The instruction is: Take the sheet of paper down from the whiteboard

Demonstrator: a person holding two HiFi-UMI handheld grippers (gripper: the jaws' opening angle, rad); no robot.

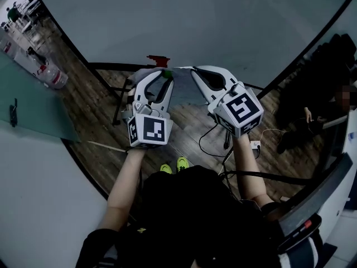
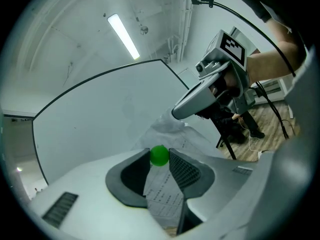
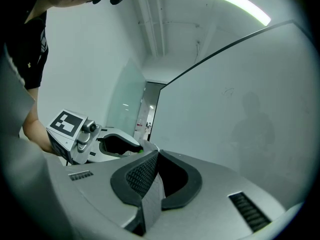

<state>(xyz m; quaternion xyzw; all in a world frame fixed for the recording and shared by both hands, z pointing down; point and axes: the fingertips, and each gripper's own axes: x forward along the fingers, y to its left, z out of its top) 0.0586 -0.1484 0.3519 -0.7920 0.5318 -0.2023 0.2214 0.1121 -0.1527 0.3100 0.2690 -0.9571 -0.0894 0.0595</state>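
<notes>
I stand before the whiteboard (image 1: pixel 195 21) with both grippers raised and level. A printed sheet of paper (image 1: pixel 182 88) spans between them, off the board and crumpled. My left gripper (image 1: pixel 164 75) is shut on a small green ball magnet (image 2: pixel 160 155), which sits between its tips, and the sheet (image 2: pixel 162 196) runs through the same jaws. Close to the left gripper's right, my right gripper (image 1: pixel 193 70) is shut on the sheet's other edge (image 3: pixel 152 204). Each gripper appears in the other's view: the right gripper (image 2: pixel 176 114) and the left gripper (image 3: pixel 142 146).
A red object (image 1: pixel 158 60) sits at the whiteboard's lower edge. The board's dark stand legs (image 1: pixel 120 102) and a cable (image 1: pixel 215 135) lie on the wood floor below. A person sits at the right (image 1: pixel 312 116). Water bottles (image 1: pixel 53 76) stand at the left.
</notes>
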